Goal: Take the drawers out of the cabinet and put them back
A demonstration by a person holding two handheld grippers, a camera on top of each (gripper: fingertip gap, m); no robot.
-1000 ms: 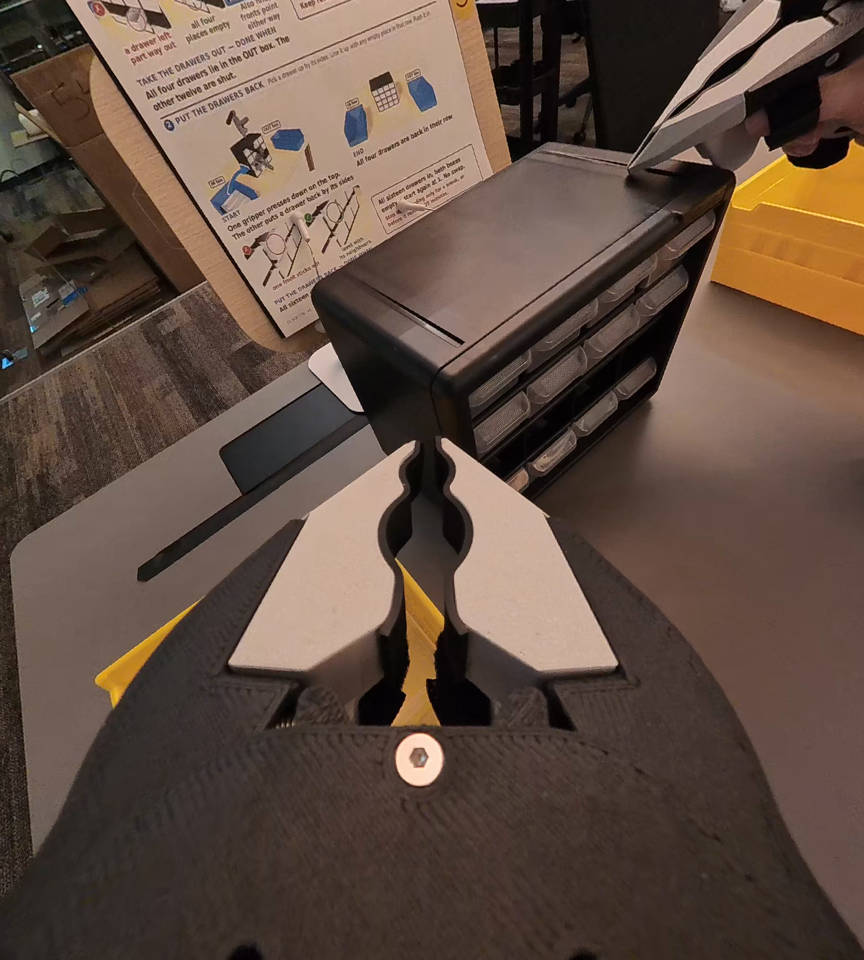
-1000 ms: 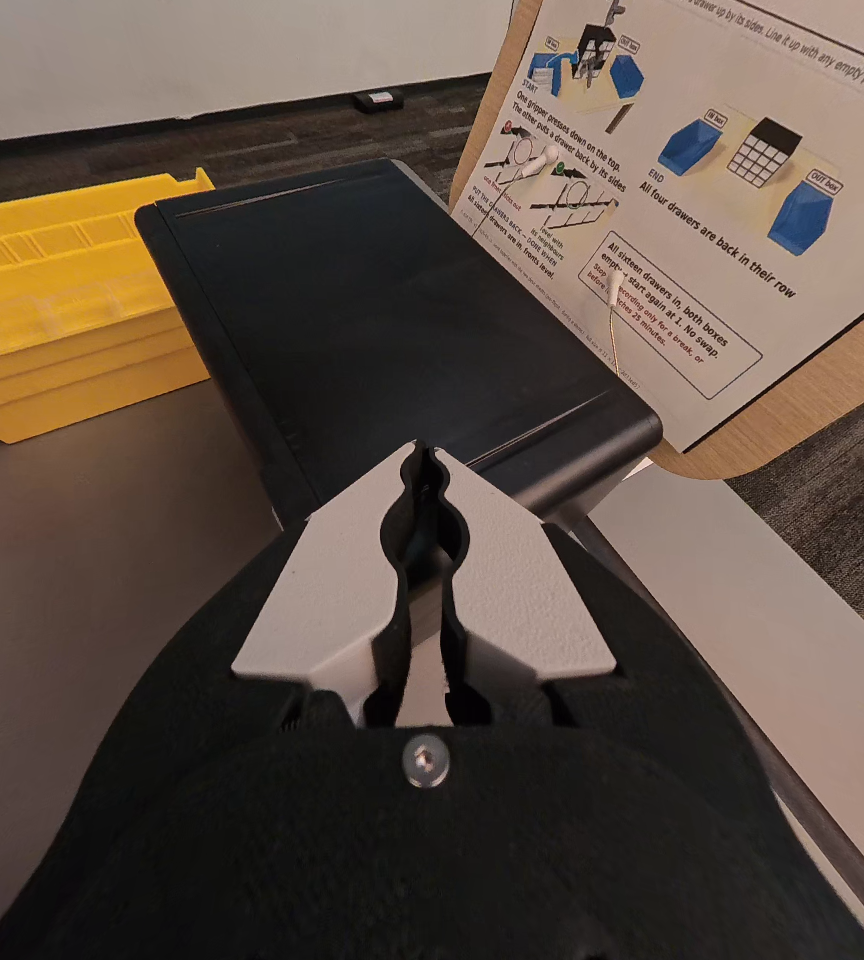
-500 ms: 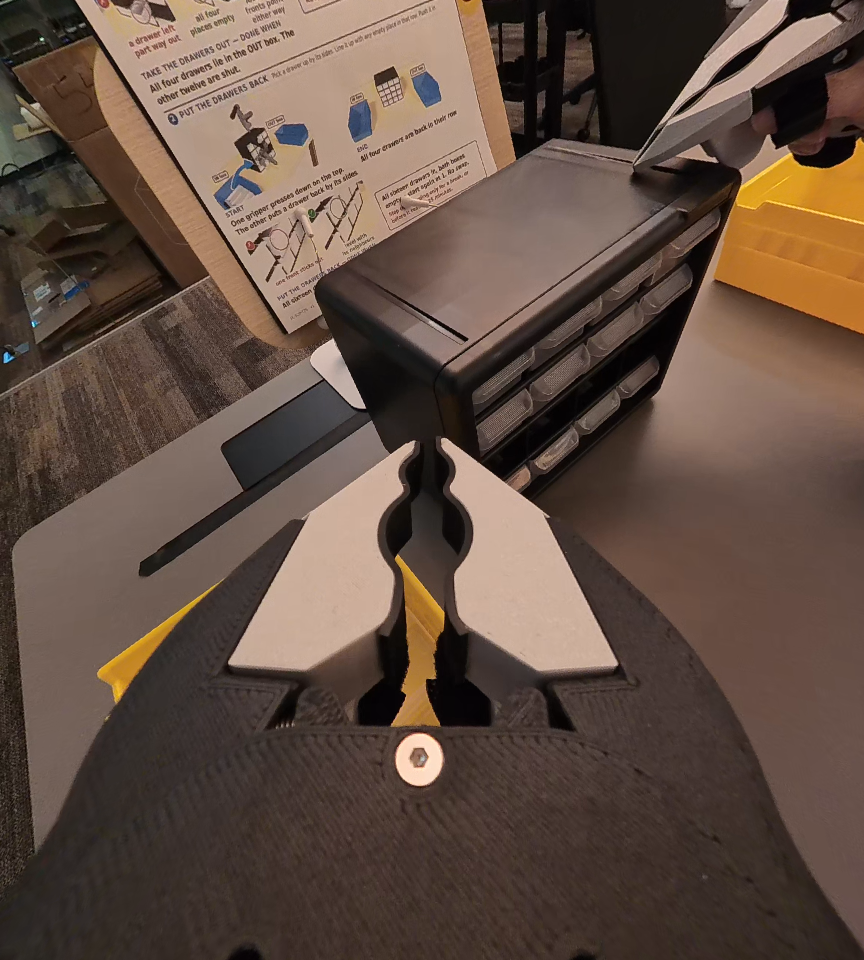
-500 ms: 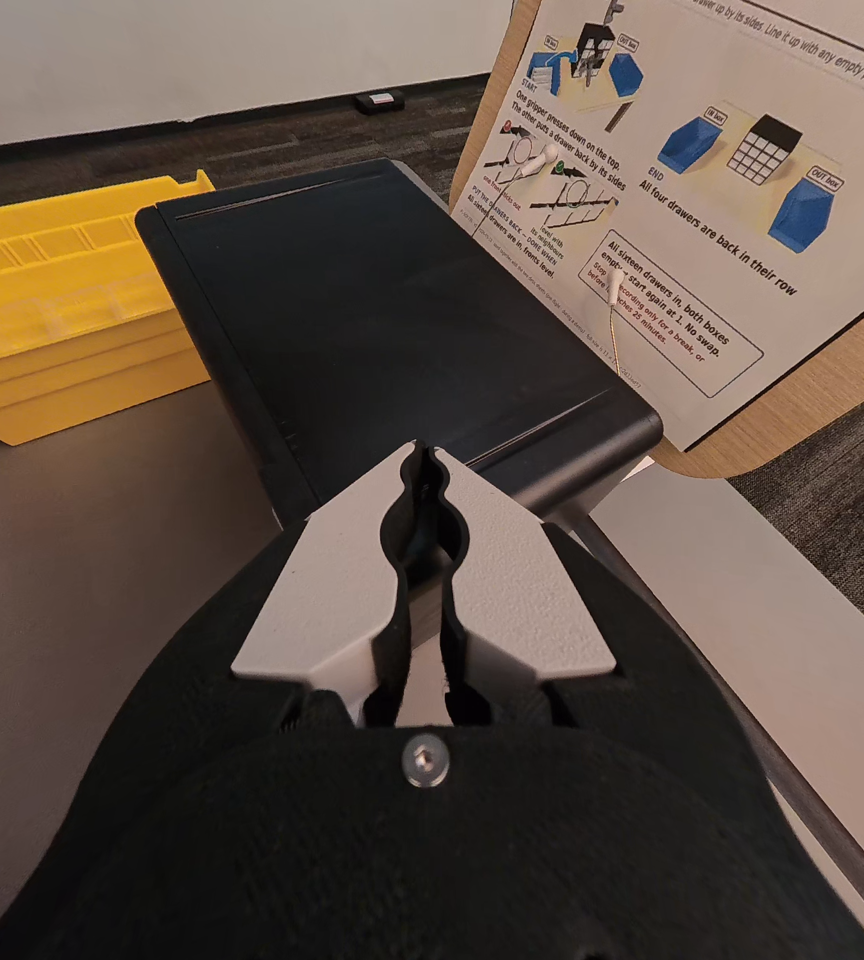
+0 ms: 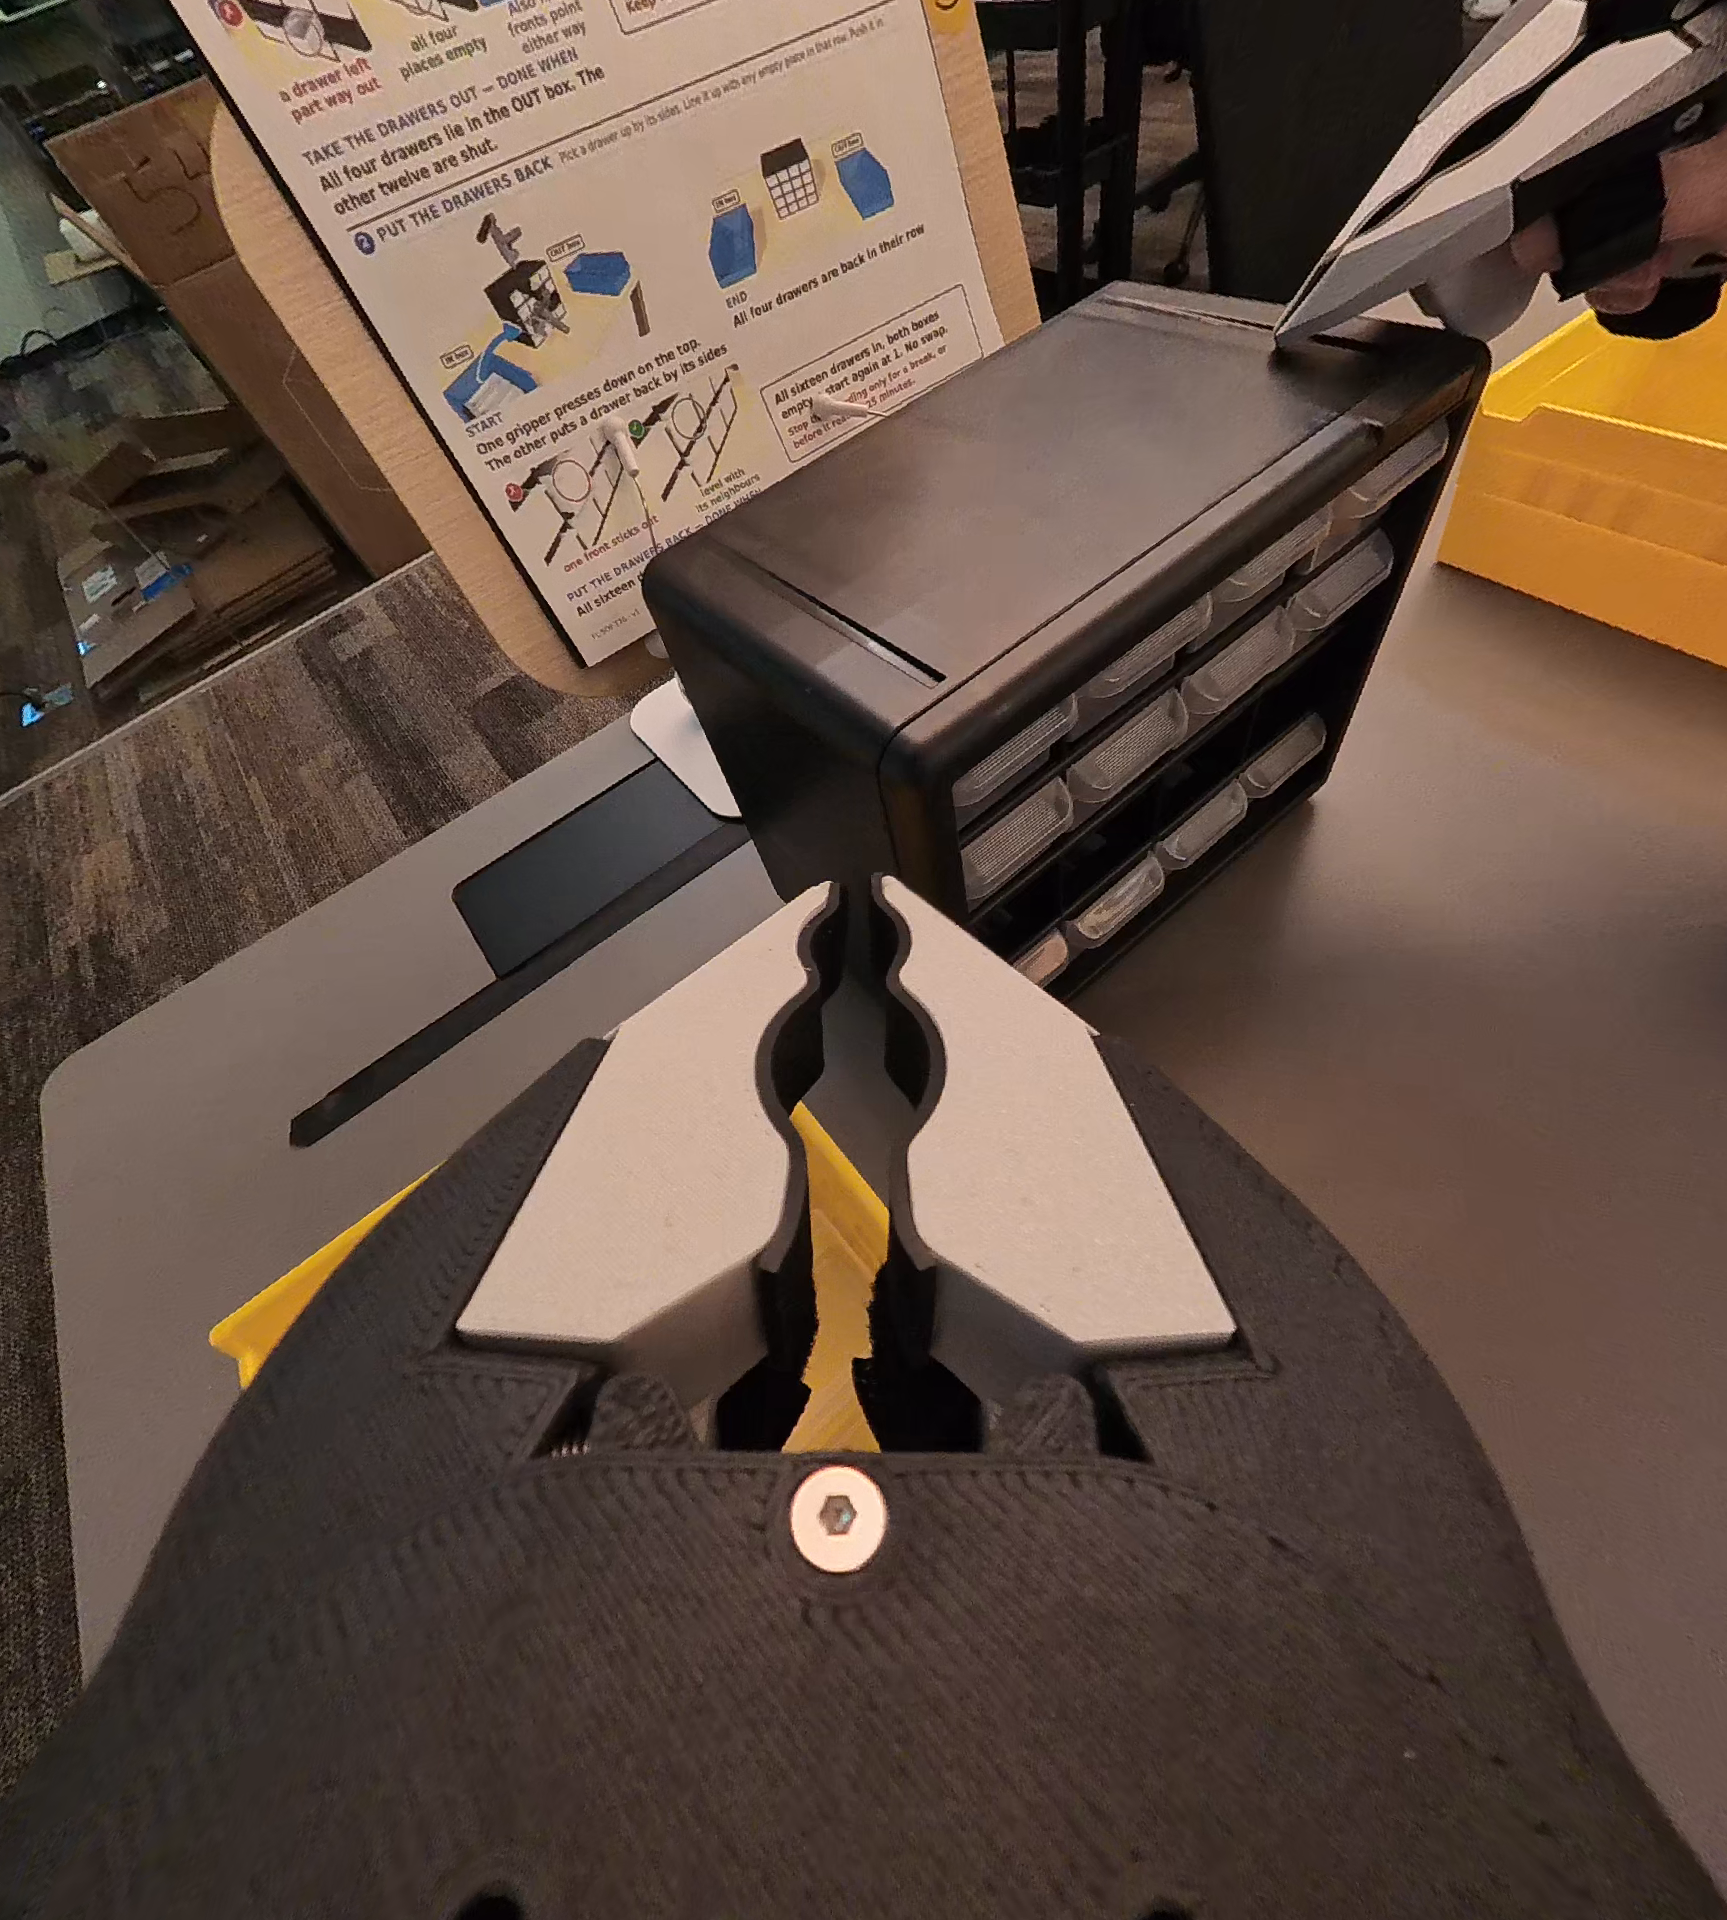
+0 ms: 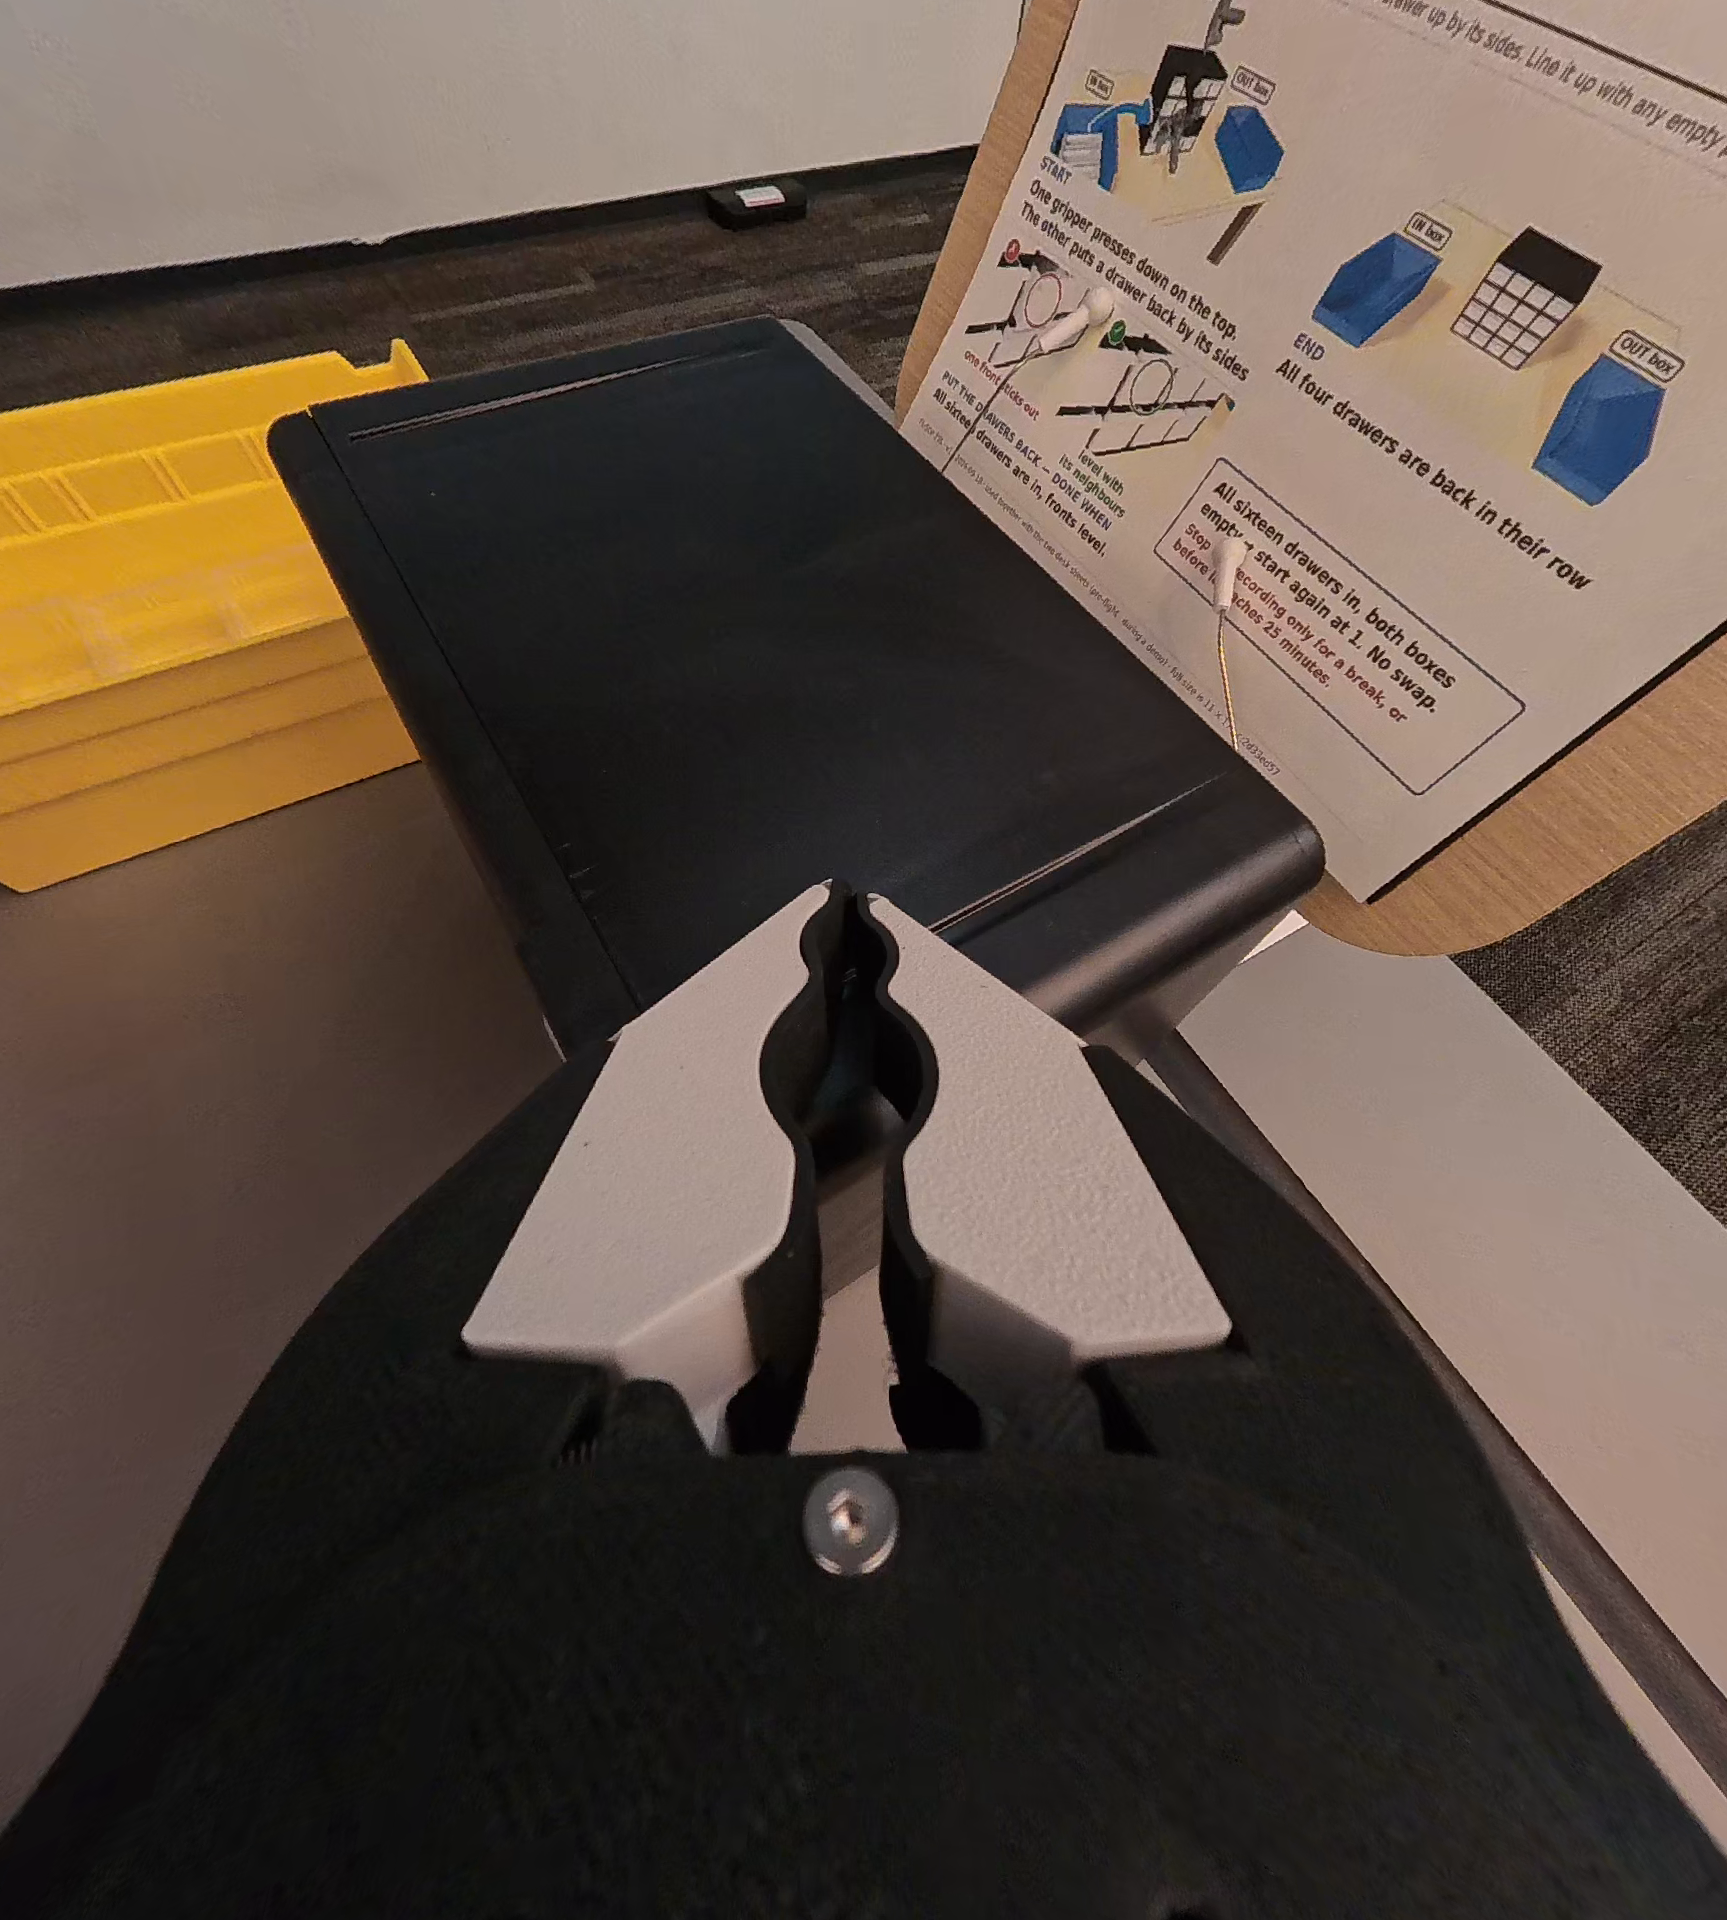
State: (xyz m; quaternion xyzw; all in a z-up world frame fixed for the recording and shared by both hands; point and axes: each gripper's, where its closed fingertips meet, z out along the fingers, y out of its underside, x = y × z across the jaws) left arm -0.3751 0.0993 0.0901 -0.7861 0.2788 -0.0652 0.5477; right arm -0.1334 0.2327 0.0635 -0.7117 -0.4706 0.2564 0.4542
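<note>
Cabinet (image 5: 1077, 582) sitting mid-table, clear drawers (image 5: 1129, 743) facing left gripper (image 5: 851, 902). Right gripper (image 6: 846, 902), jaws closed and empty, pressing tip on cabinet top, likely steadying it. Left gripper hovering over yellow bin (image 5: 319, 1299), jaws nearly closed, holding nothing.

Office: carpet (image 5: 163, 831), instruction poster (image 5: 630, 260)

The cabinet (image 5: 1067, 582) sits on the table (image 5: 1461, 1091) (poster board (image 5: 630, 291) behind), bin (image 5: 1659, 488) beside it.
</note>
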